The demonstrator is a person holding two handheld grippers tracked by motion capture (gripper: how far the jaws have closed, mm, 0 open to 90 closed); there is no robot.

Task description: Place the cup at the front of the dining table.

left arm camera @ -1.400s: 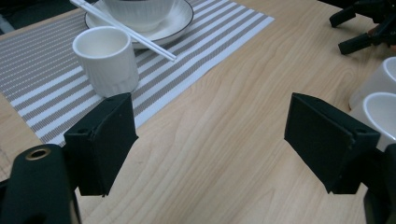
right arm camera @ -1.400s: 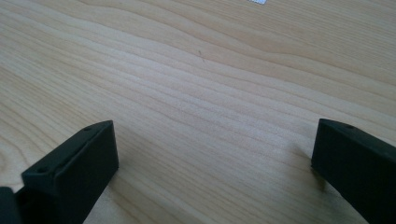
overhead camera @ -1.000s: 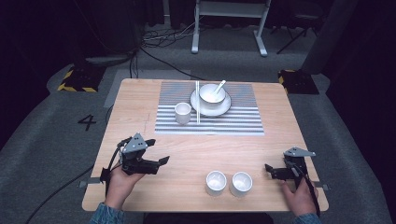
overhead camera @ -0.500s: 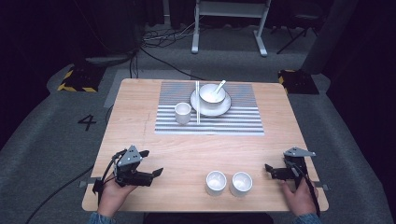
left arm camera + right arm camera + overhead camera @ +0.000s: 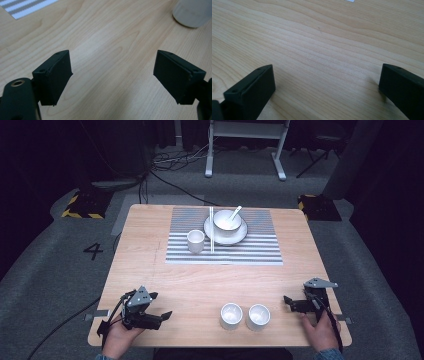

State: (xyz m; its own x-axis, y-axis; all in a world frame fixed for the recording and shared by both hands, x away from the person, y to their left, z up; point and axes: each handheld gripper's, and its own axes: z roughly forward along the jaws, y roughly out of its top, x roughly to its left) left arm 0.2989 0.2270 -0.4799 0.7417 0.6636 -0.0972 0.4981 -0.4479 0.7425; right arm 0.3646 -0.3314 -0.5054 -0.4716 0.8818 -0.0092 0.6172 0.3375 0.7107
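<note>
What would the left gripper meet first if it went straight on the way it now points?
Probably the nearer of the two small white cups. The left gripper, jaws open and empty, points right along the table's near edge, with bare wood between; its own view has a cup slightly off-line, so it might pass it.

Table (image 5: 150, 265): light wood, visible grain, smooth matt finish, faint soft sheen in both gripper views. Placemat (image 5: 250, 251) toward far edge: grey-white striped, looks woven, matt. On it plate (image 5: 242, 236), bowl (image 5: 226, 219), spoon (image 5: 235, 212), cup (image 5: 195, 241): white, glossy, ceramic-looking. Chopsticks (image 5: 211, 232): pale, material unclear. Two small white cups (image 5: 232, 315) (image 5: 258, 316) near front edge: glossy inside, ceramic-looking. Left gripper (image 5: 112, 75) and right gripper (image 5: 325, 92): black matt plastic-looking jaws, smooth faces, small screw holes. Floor (image 5: 45, 270): grey, dull, carpet-like.
</note>
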